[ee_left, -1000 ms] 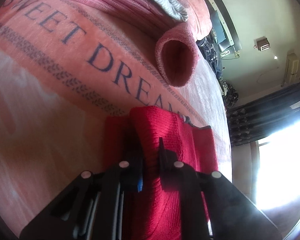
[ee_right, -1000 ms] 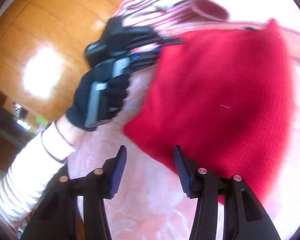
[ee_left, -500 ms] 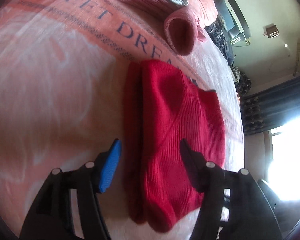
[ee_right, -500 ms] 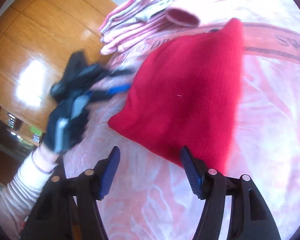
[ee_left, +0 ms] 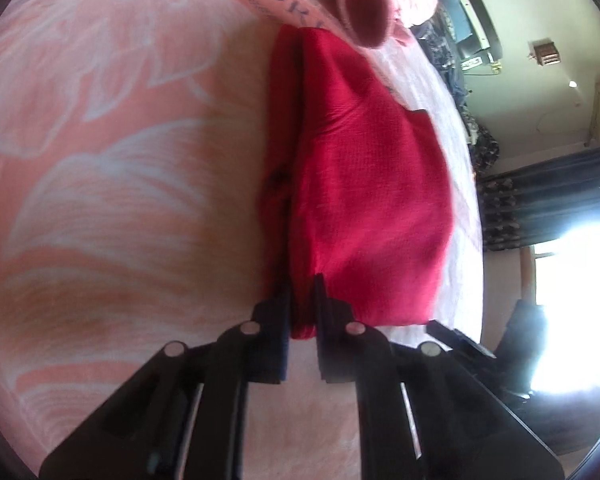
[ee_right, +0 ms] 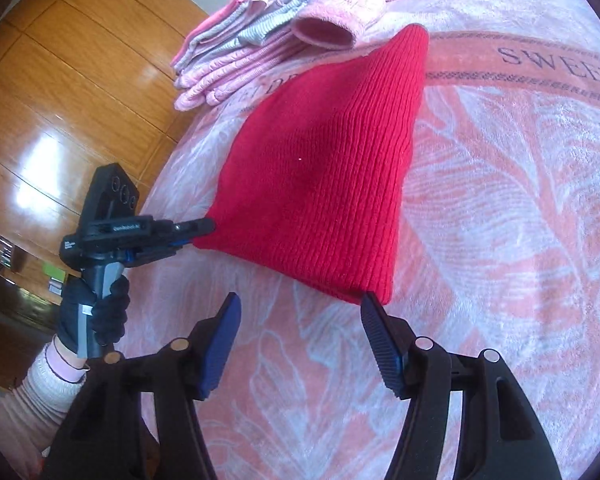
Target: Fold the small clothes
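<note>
On bedspread (ee_right: 500, 208) | left gripper (ee_left: 302, 300) clamps red knit (ee_right: 324, 184) corner | right gripper (ee_right: 300, 320) fingers apart; right view only: gloved hand (ee_right: 96, 312)

Count, taken outward from the red knit garment (ee_right: 324, 184): red knit garments, 1; pink rolled cuffs (ee_right: 324, 34) just beyond its far tip, 1; piles of folded pink and grey clothes (ee_right: 236, 60) past that cuff, 1, pieces within not countable; patterned blankets (ee_right: 520, 240) beneath the garment, 1; grippers at its near edge, 2: left gripper (ee_right: 208, 226), right gripper (ee_right: 300, 340); gloved hands (ee_right: 96, 312), 1.
</note>
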Demonstrator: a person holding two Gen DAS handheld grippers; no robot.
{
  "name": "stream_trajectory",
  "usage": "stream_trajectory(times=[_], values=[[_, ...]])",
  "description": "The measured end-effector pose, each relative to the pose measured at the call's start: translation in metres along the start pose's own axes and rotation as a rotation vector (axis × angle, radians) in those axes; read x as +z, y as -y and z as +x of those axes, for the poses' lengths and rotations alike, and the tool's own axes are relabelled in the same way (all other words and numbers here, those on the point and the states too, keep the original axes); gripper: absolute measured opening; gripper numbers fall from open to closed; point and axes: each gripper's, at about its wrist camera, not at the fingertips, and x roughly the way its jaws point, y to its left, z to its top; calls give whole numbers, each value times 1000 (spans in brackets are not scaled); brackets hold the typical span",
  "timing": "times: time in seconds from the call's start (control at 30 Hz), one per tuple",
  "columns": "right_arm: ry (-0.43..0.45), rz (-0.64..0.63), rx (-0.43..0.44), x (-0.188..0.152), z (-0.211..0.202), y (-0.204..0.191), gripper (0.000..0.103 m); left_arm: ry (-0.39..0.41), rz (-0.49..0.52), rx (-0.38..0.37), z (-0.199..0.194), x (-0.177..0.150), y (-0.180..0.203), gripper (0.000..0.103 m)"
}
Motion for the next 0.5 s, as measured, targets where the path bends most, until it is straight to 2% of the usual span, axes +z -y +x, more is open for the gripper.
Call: stream_trajectory(times=[0.17, 0.23, 0.37, 0.4, 0.5], values=[[0, -2, -9, 5, -1, 1, 63, -10, -17, -61, 0, -3, -11, 13], [5, -8, -11, 6, -6, 2, 63, -4, -19, -79, -7, -1, -8, 36], [20, -13, -27, 9, -17, 9, 63, 68, -14, -84, -25, 19, -3, 58], [23, -11, -29, 11, -19, 10, 63, 67, -18, -92, -26, 26, -2, 63], [34, -13, -33, 14, -22, 12, 63, 60, -27, -112, -18, 48, -2, 63]])
